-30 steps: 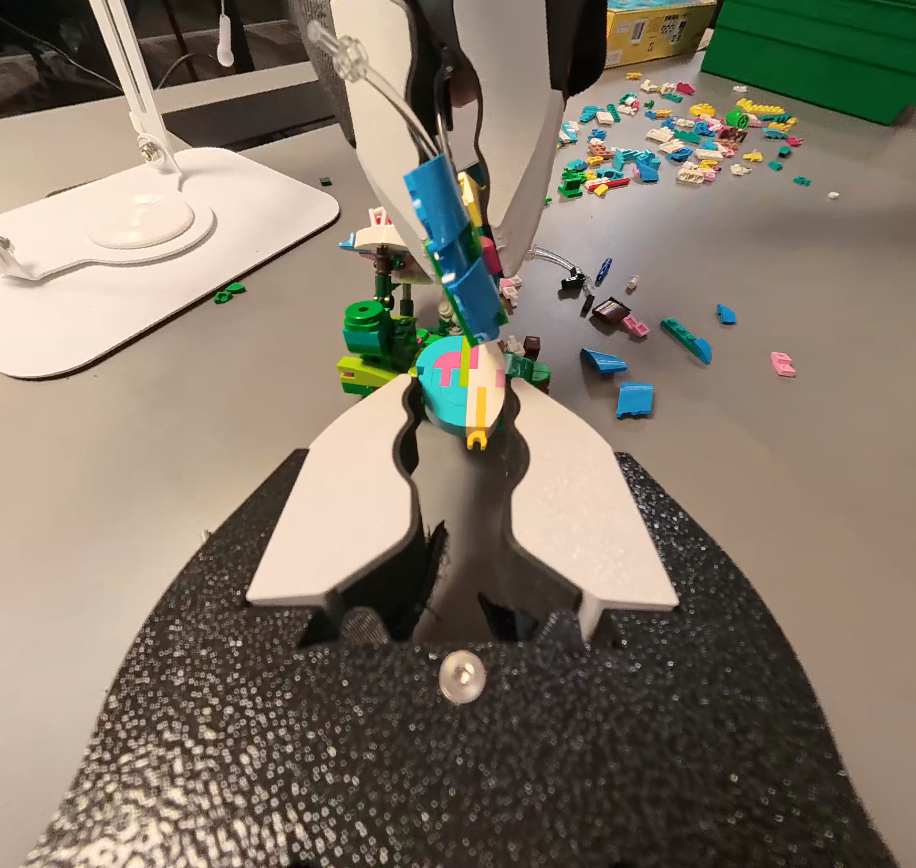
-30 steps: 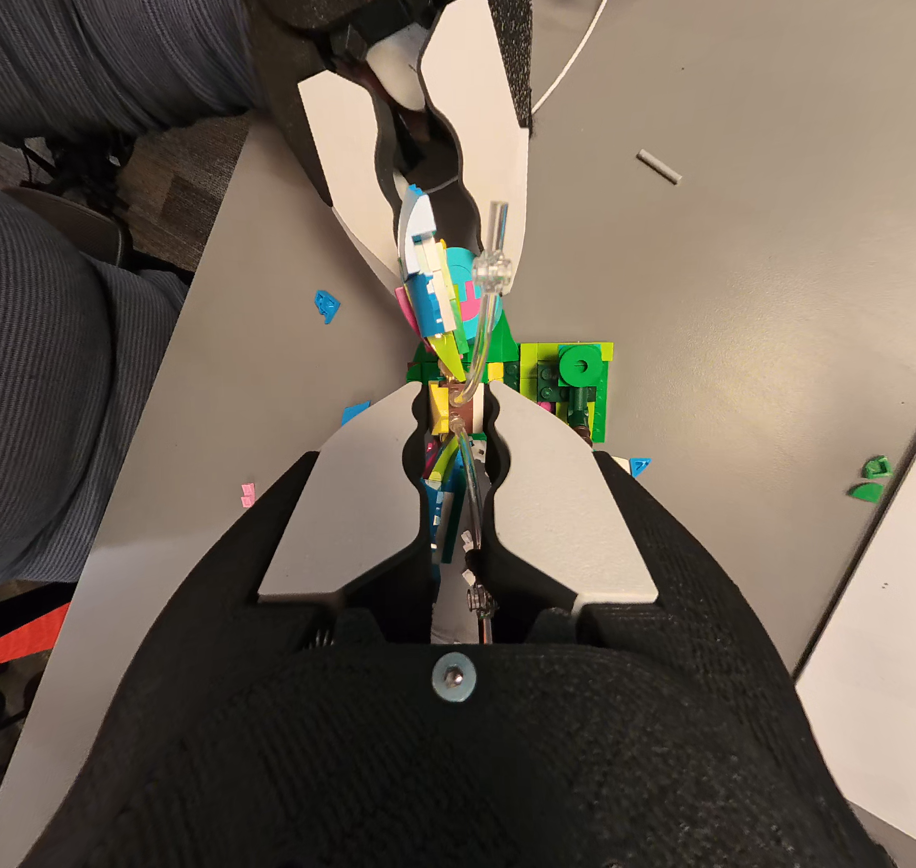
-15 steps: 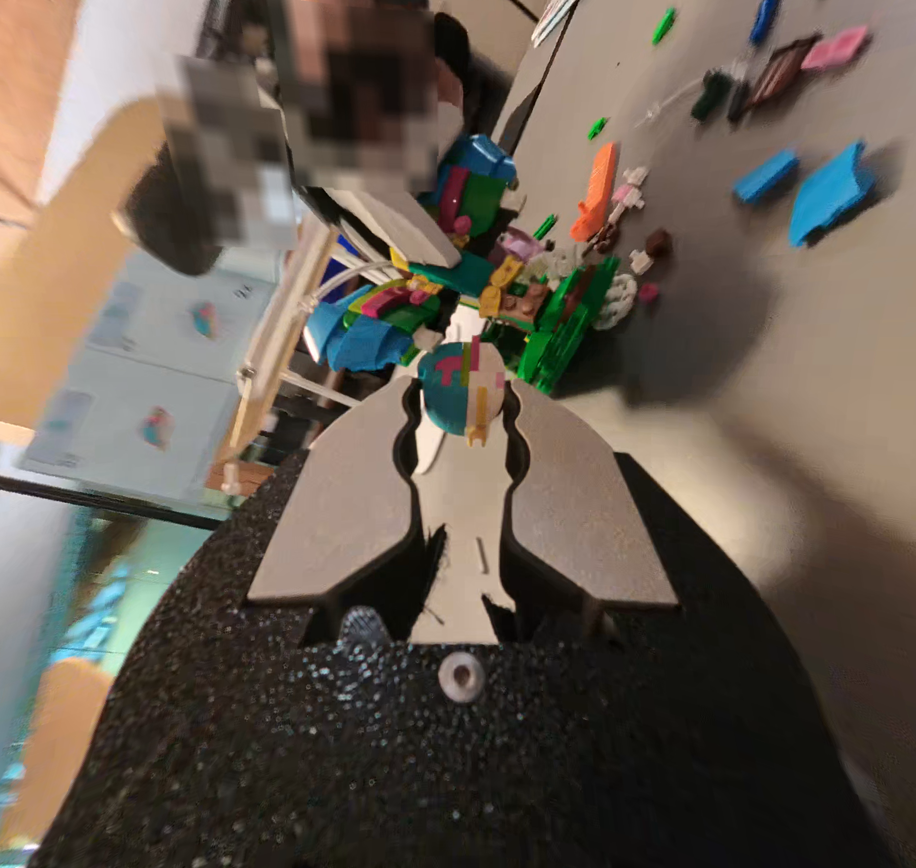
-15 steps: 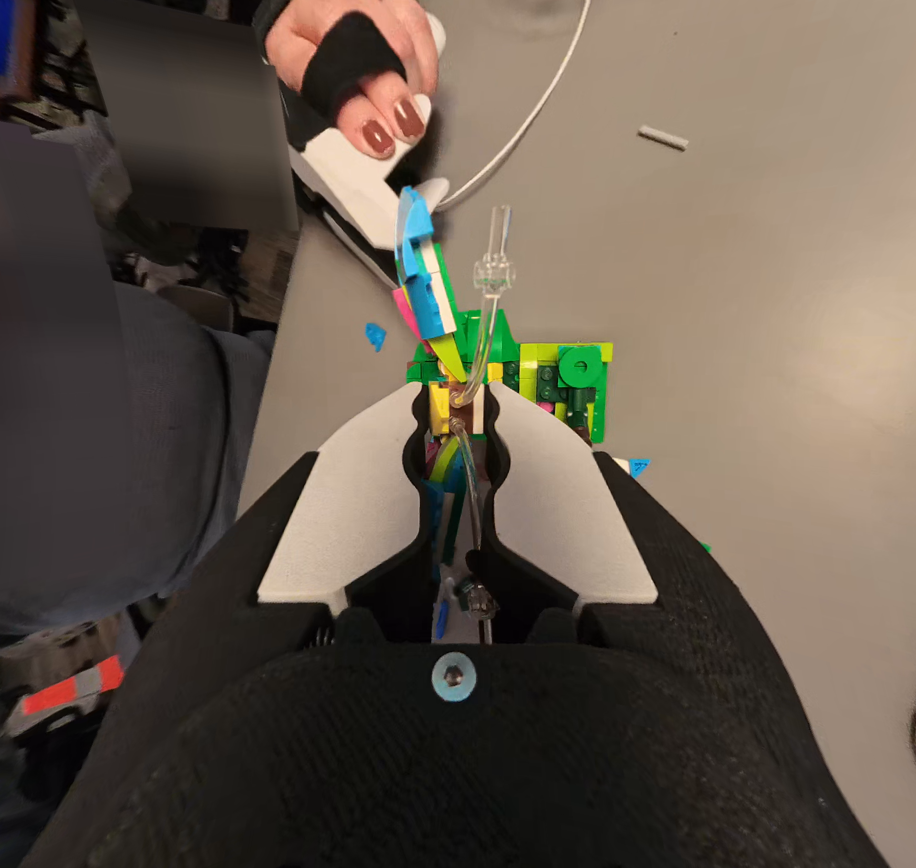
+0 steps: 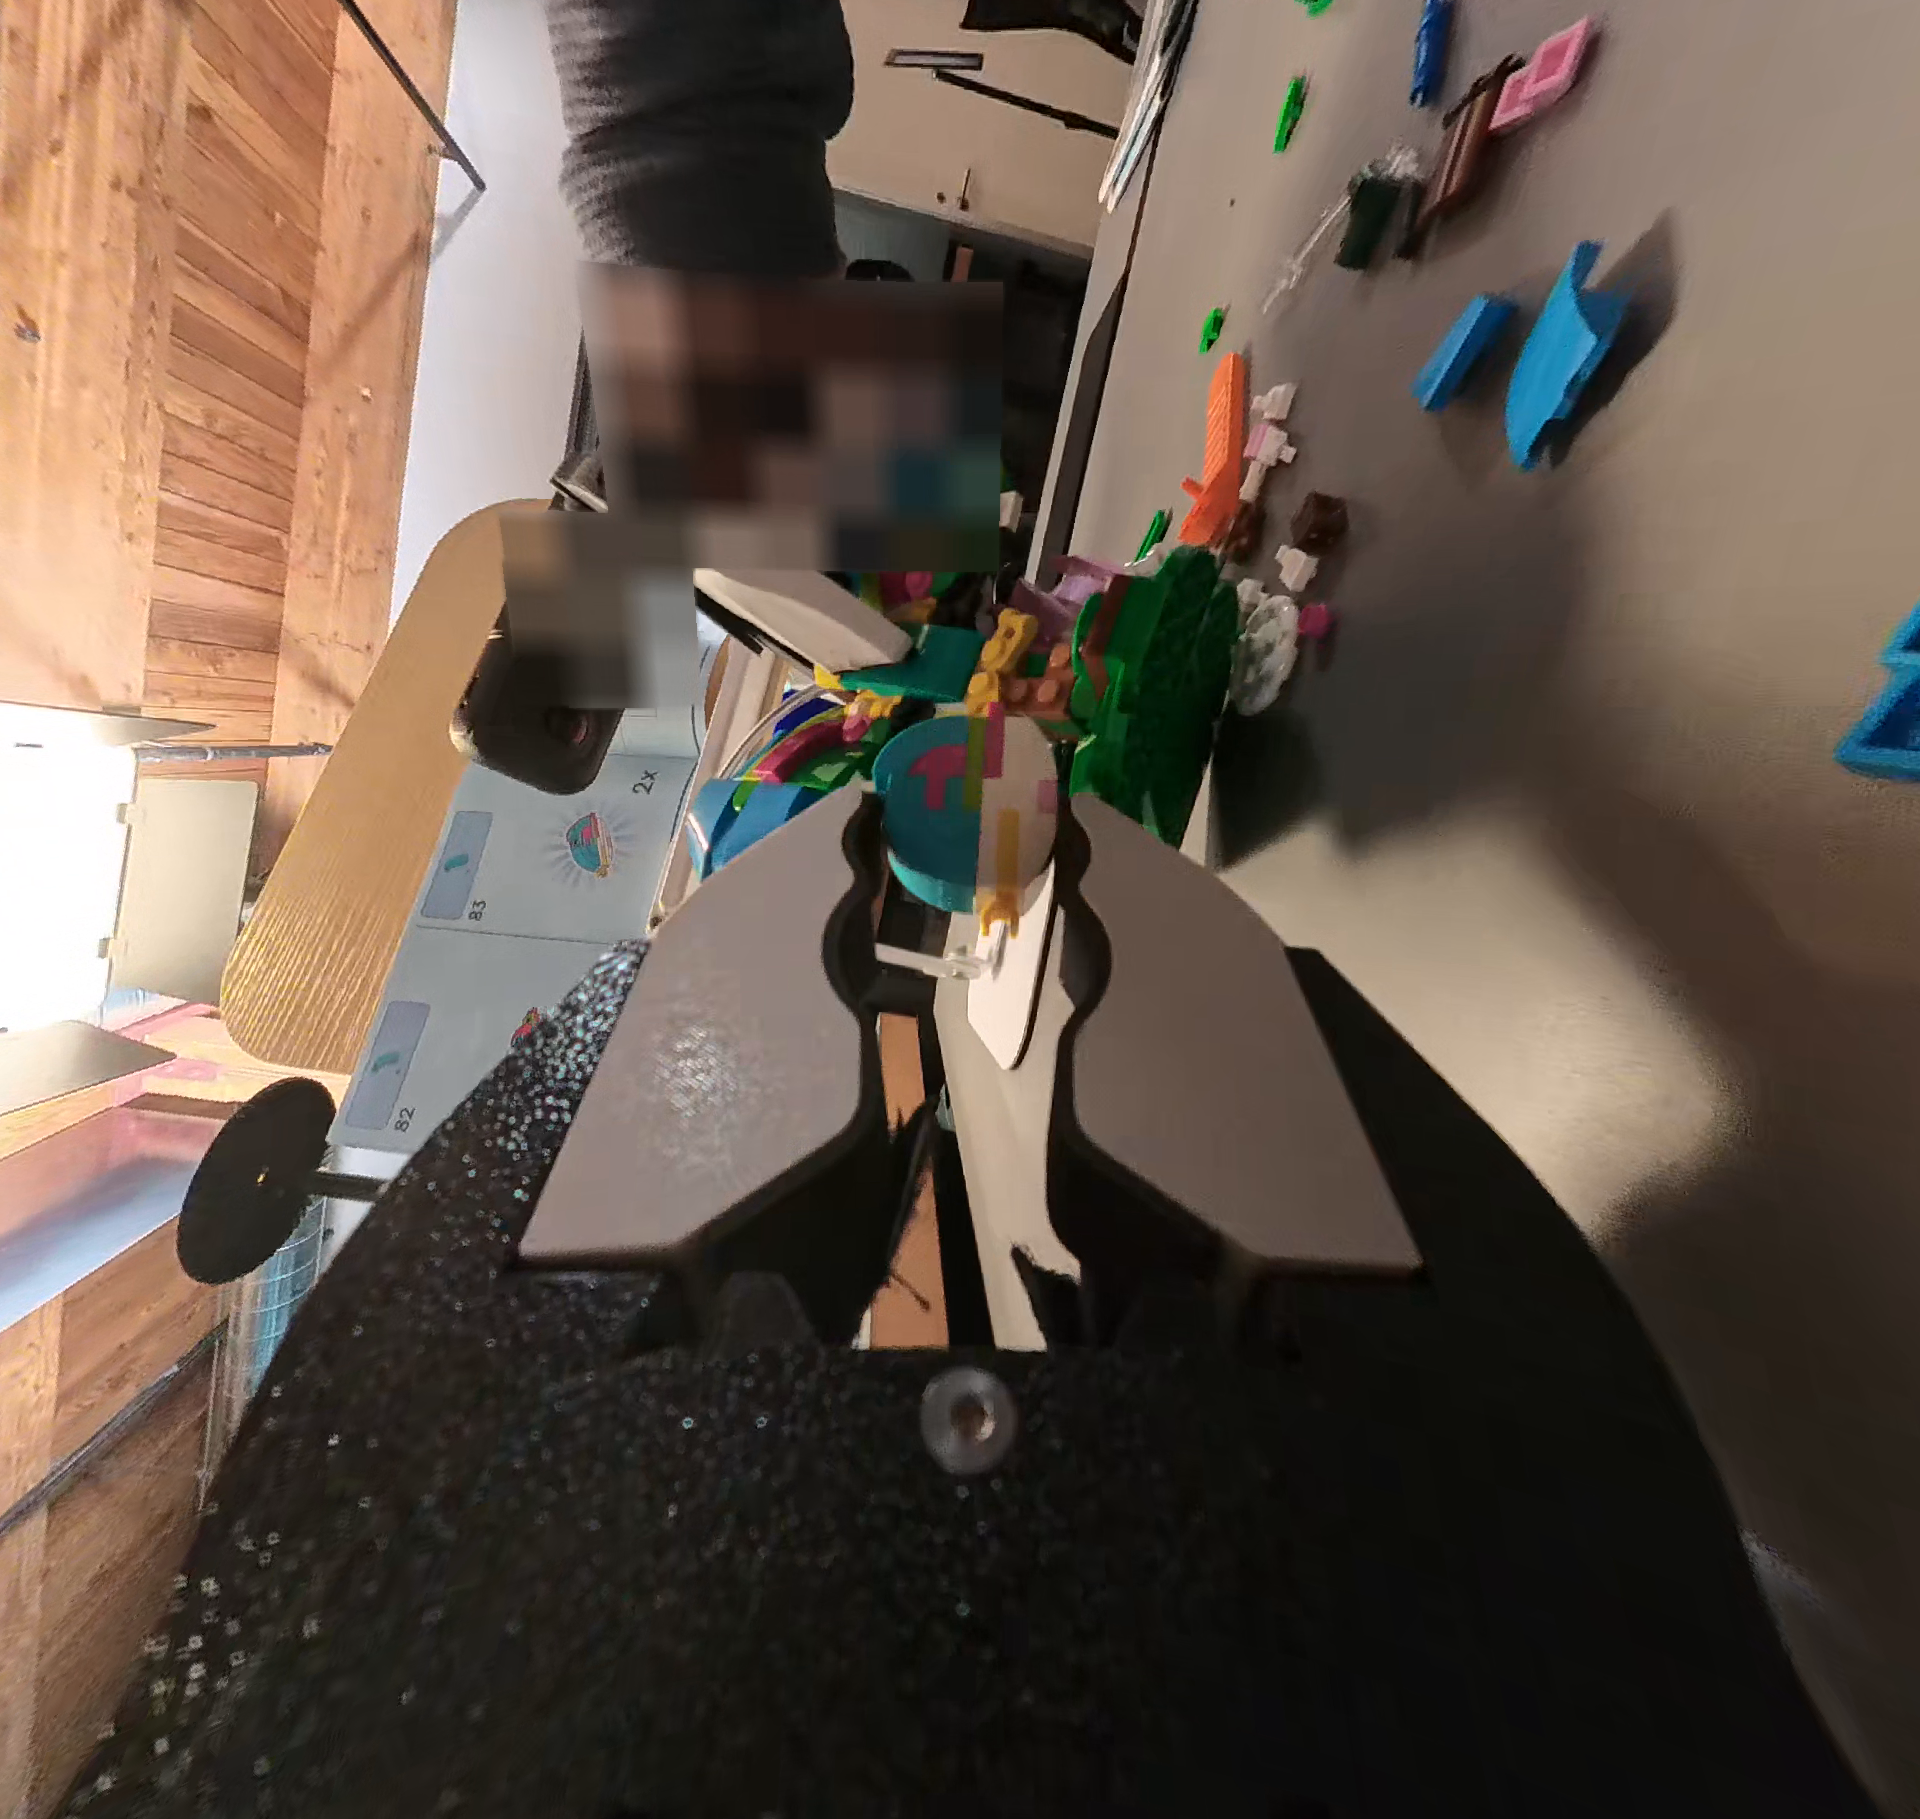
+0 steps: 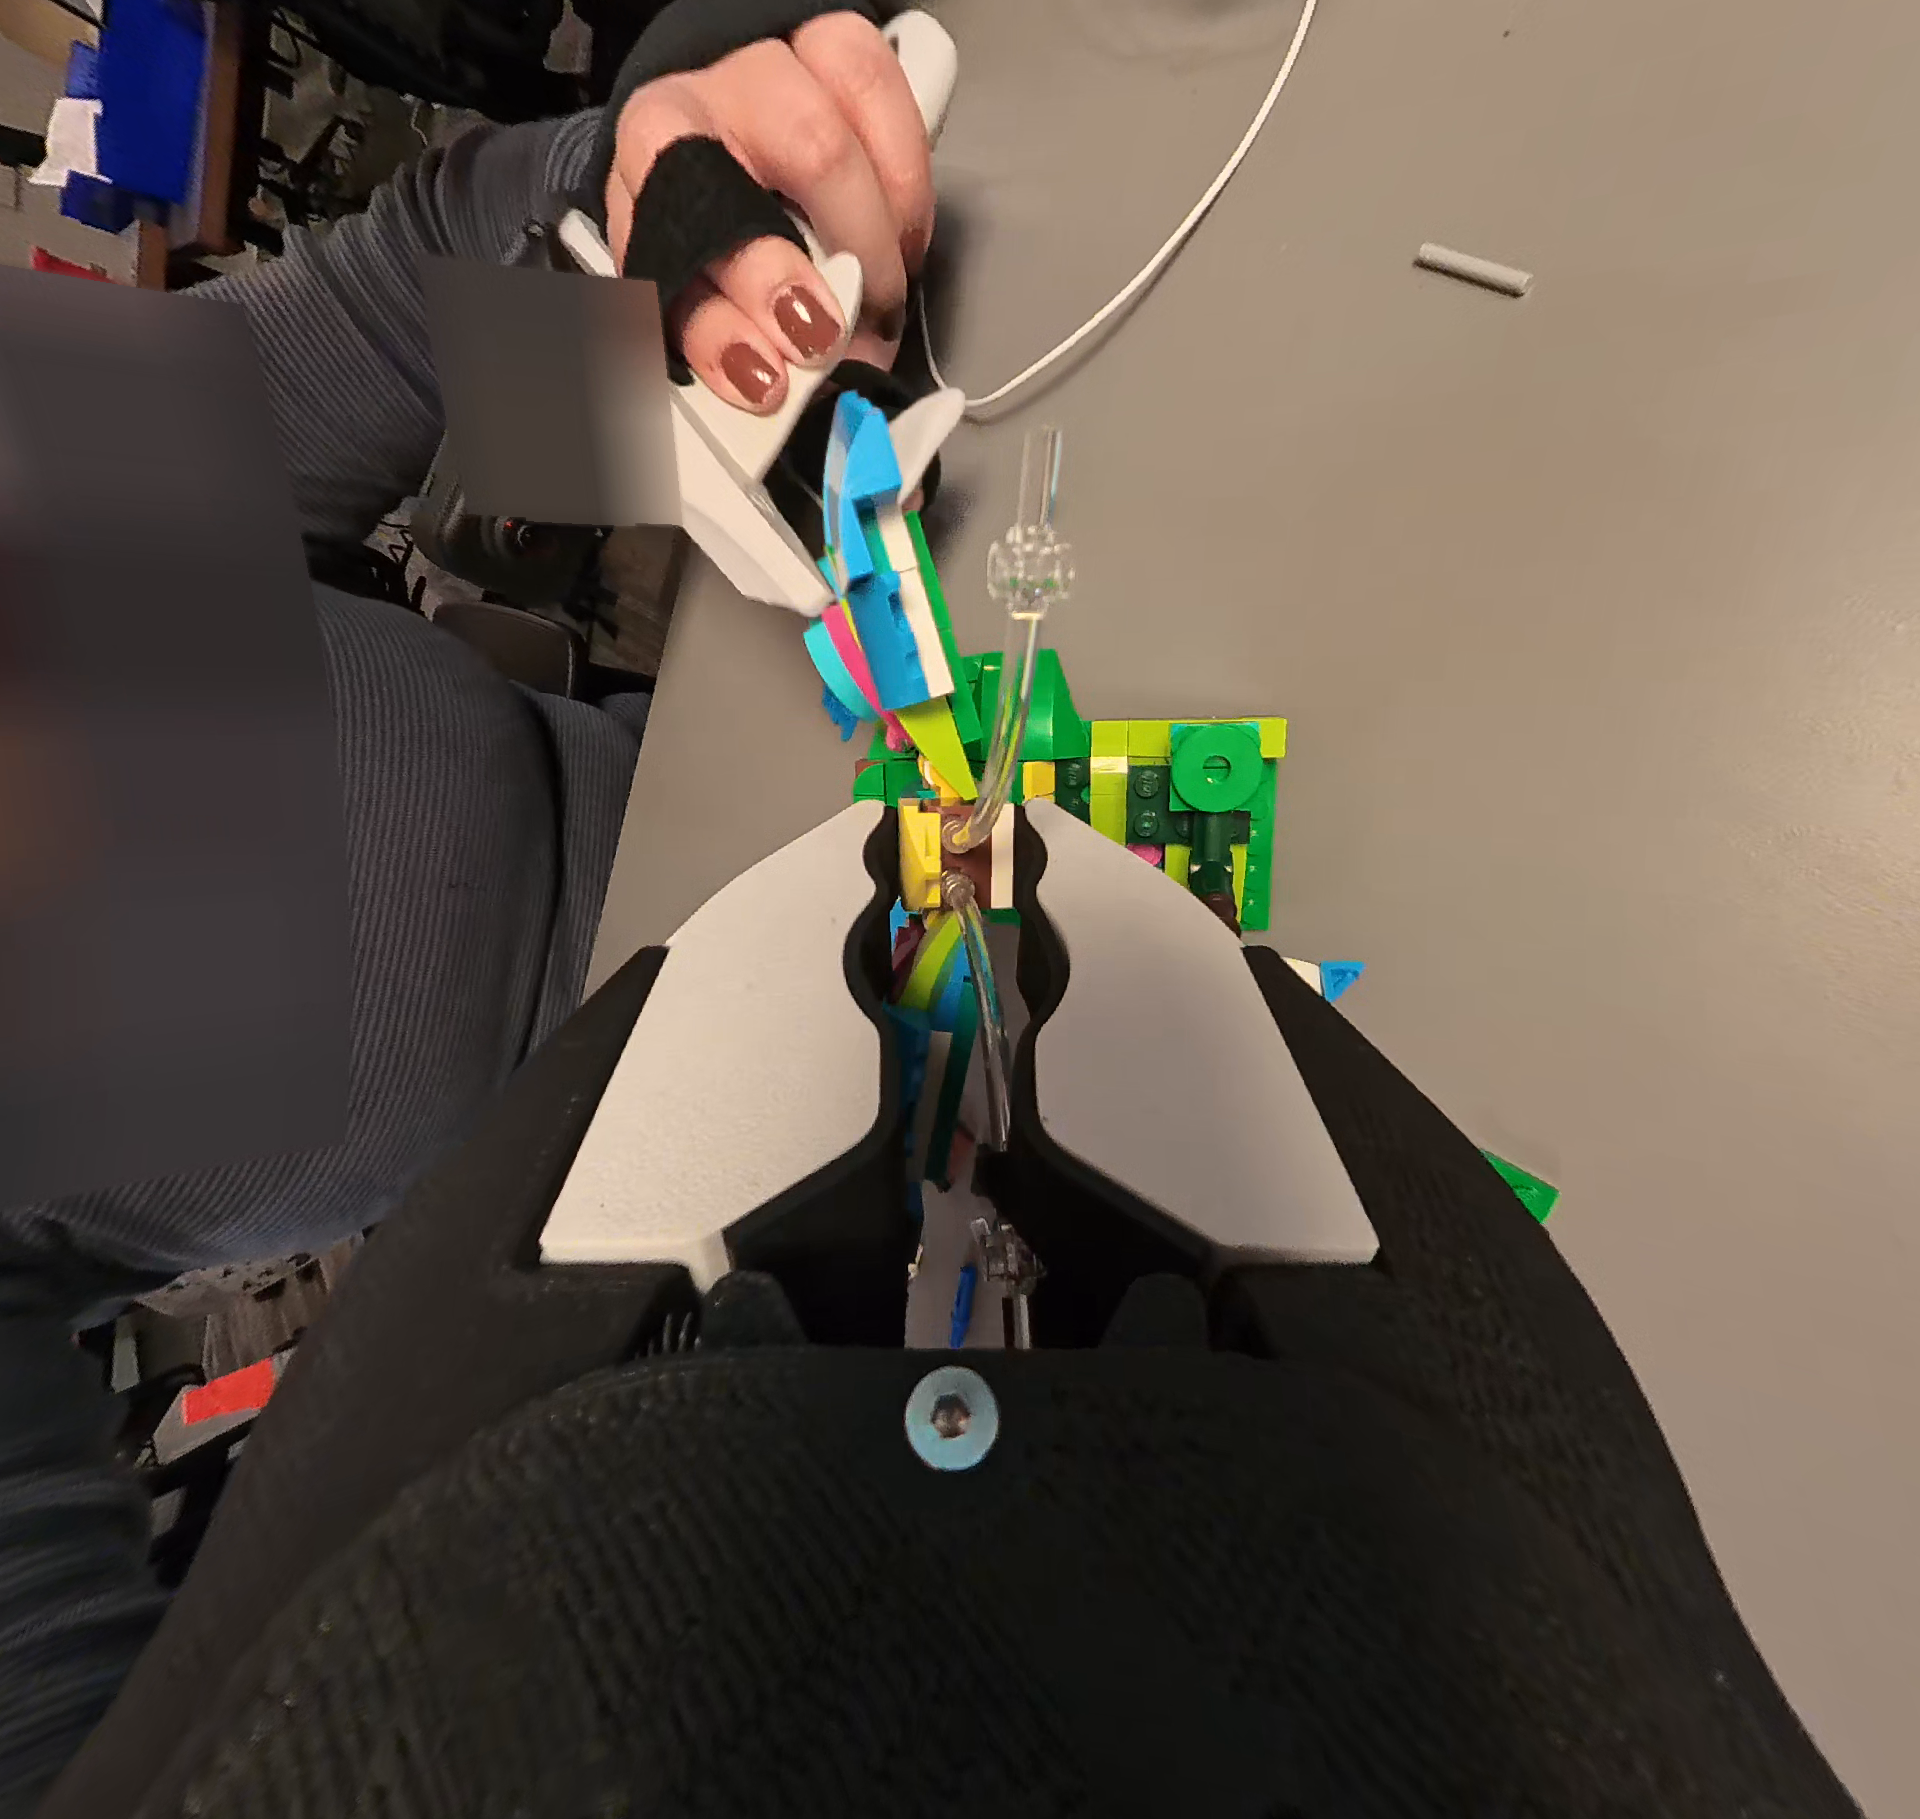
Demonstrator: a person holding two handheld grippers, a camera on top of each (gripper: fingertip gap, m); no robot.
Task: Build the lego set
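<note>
While left gripper [image 5: 961, 839] pinches disc [image 5: 961, 824], cable [image 6: 1174, 242] right-view only

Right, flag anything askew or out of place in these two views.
The left gripper is rolled onto its side, so the table stands nearly vertical in its view, while it clamps the round teal-and-white piece. Loose bricks lie scattered behind the green model, which the right gripper pinches.

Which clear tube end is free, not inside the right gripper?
The upper clear tube, ending in a knobbed connector above the green build; the lower clear tube runs between the right gripper's fingers.
</note>
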